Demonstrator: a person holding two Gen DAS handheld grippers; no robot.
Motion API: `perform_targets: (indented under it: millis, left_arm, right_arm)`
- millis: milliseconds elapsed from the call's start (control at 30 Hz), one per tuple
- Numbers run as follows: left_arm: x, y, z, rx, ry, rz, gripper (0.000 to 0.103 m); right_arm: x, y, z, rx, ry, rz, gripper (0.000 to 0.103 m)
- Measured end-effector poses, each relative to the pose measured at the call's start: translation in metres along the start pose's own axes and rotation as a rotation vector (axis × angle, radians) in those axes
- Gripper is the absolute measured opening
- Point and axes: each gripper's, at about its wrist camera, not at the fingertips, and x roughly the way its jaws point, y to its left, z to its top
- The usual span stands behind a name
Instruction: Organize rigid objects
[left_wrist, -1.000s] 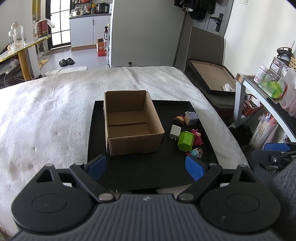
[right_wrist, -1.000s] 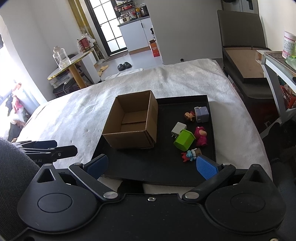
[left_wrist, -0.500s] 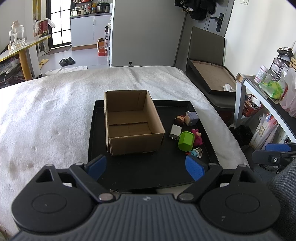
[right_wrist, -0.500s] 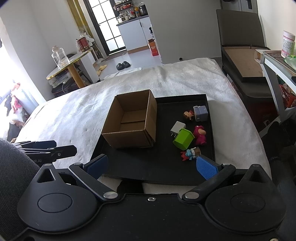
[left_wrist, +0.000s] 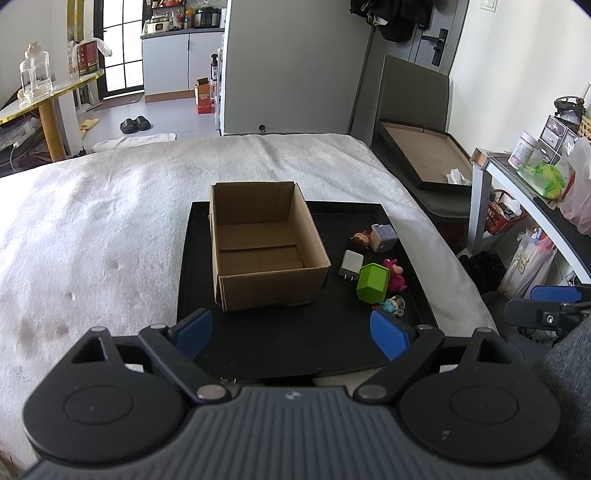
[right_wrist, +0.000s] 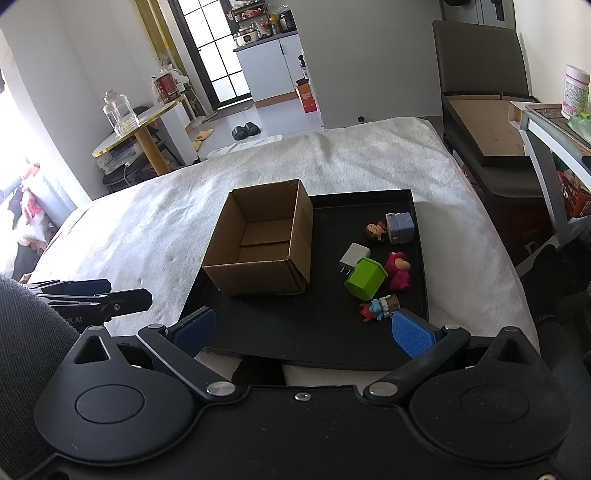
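Note:
An open, empty cardboard box (left_wrist: 264, 242) (right_wrist: 260, 243) stands on the left half of a black tray (left_wrist: 280, 347) (right_wrist: 317, 343) on a white-covered bed. To the right of the box lie several small items: a white charger (left_wrist: 350, 264) (right_wrist: 354, 255), a green block (left_wrist: 372, 282) (right_wrist: 365, 277), a pink figure (left_wrist: 395, 279) (right_wrist: 398, 270), a blue-and-red figure (left_wrist: 391, 304) (right_wrist: 378, 308), a grey-lilac cube (left_wrist: 384, 238) (right_wrist: 399, 228) and a brown-haired figure (left_wrist: 360, 240) (right_wrist: 375, 232). My left gripper (left_wrist: 291, 332) and right gripper (right_wrist: 302, 330) hover open over the tray's near edge, holding nothing.
A white shelf (left_wrist: 532, 195) with jars and bags stands to the right of the bed. A dark seat with a flat cardboard tray (left_wrist: 424, 158) is at the back right. A round yellow table (right_wrist: 136, 129) with glass jars stands at the back left.
Both grippers have crept slightly forward toward the tray; nothing on the tray has moved and both stay open.

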Motion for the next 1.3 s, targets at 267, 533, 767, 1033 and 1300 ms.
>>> perform_targets:
  millis: [267,533,767,1033,1300]
  left_arm:
    - [-0.002,0.001,0.001,0.005,-0.013,0.0,0.092]
    - [-0.002,0.002,0.005,0.009,-0.026,0.008,0.092]
    - [0.005,0.007,0.007,0.015,-0.013,0.018,0.092]
    - [0.03,0.015,0.007,0.009,0.019,0.017,0.092]
    - [0.059,0.022,0.003,-0.008,0.06,0.051,0.092]
  right_arm:
    - [0.0,-0.007,0.002,0.003,-0.015,0.004,0.103]
    - [0.0,-0.006,0.007,-0.007,-0.026,0.001,0.103]
    - [0.007,-0.007,0.009,-0.004,-0.012,0.01,0.103]
    - [0.028,-0.013,0.007,0.009,0.017,0.01,0.103]
    - [0.052,-0.029,0.001,0.025,0.037,-0.01,0.103]
